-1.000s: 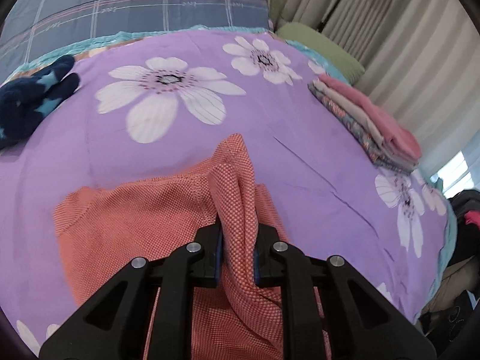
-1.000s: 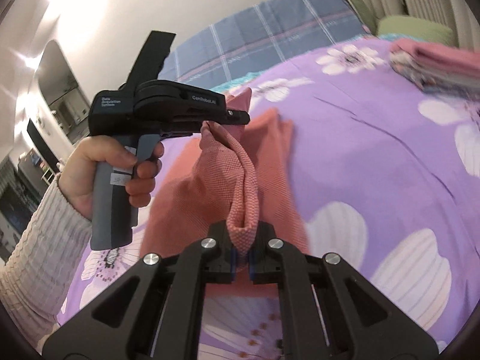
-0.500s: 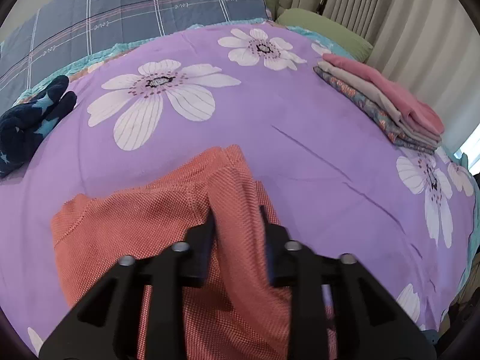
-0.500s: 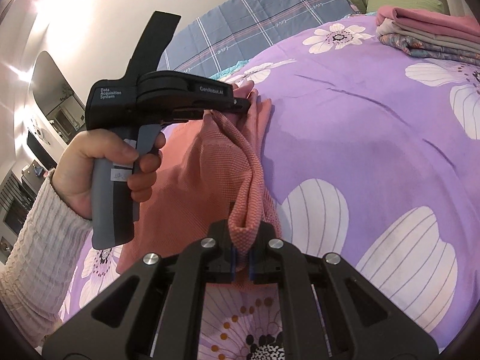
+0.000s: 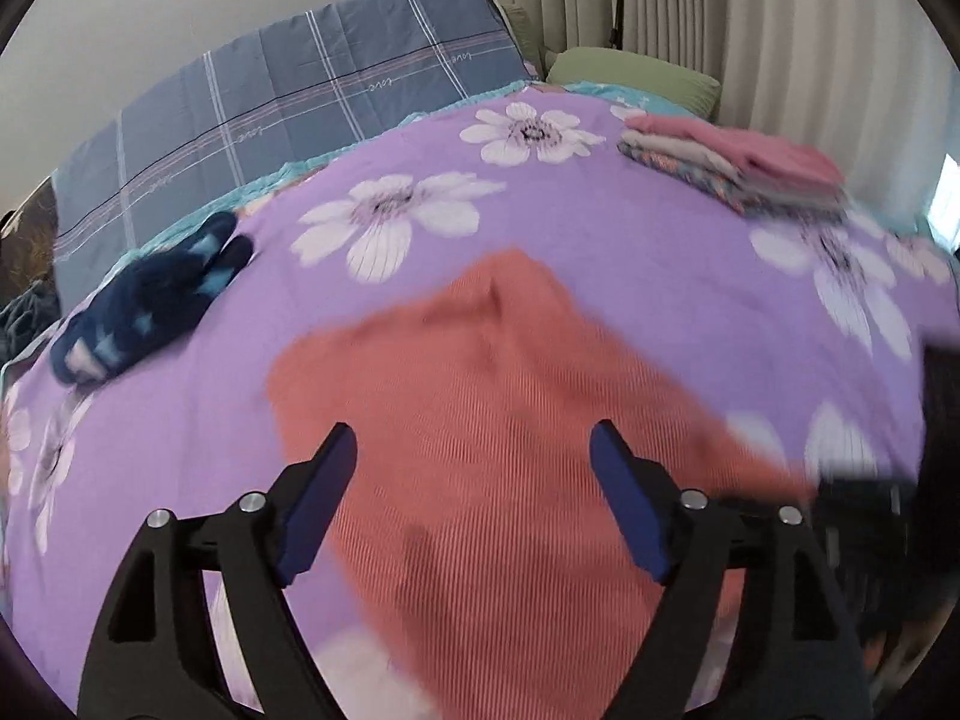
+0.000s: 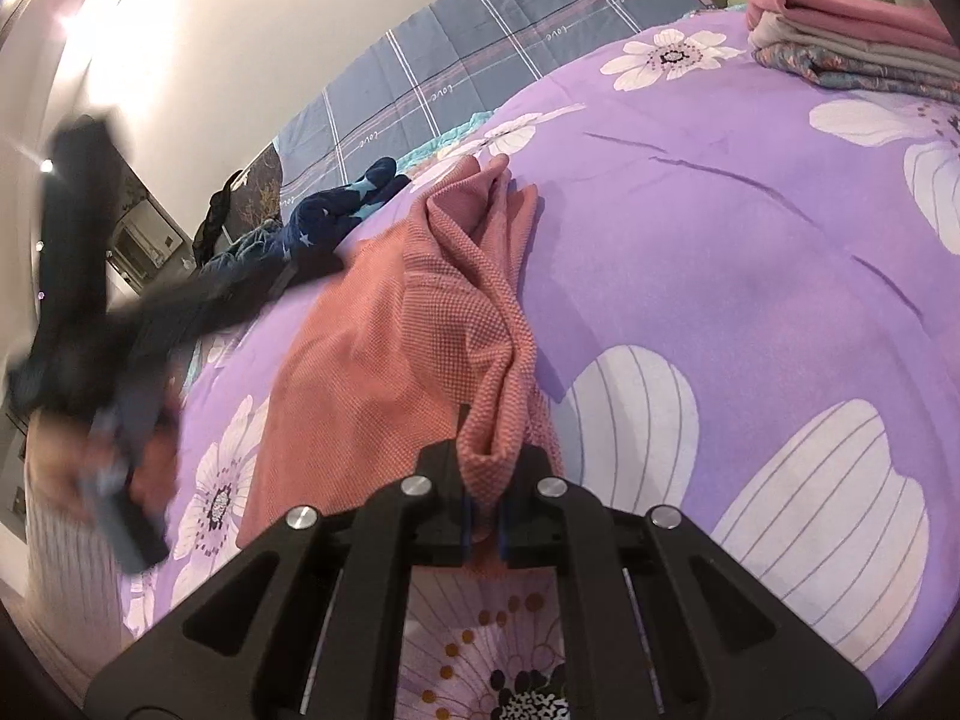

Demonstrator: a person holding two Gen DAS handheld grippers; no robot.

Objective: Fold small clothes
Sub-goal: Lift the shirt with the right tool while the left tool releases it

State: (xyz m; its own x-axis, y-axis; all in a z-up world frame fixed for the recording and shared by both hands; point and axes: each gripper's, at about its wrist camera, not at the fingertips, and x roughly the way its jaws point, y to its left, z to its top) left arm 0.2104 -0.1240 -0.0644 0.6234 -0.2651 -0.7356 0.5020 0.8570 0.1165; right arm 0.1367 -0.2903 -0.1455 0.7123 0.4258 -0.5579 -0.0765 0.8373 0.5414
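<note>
An orange-red knit garment [image 5: 480, 420] lies on the purple flowered bedspread [image 5: 600, 228]. My left gripper [image 5: 474, 468] is wide open above it and holds nothing; the view is blurred by motion. My right gripper [image 6: 483, 522] is shut on a pinched fold of the garment [image 6: 384, 360] at its near edge, and a ridge of cloth runs away from the jaws. The left gripper [image 6: 108, 324] shows as a dark blur at the left of the right wrist view, clear of the cloth.
A stack of folded clothes [image 5: 738, 168] with a pink piece on top [image 6: 852, 36] lies at the far right. A dark blue starred garment [image 5: 150, 306] lies at the far left [image 6: 336, 210]. A blue plaid pillow [image 5: 288, 120] and a green pillow [image 5: 636, 78] lie behind.
My left gripper has let go of the garment, opened wide and pulled back to the left. The lifted fold has dropped onto the bed. My right gripper keeps its hold.
</note>
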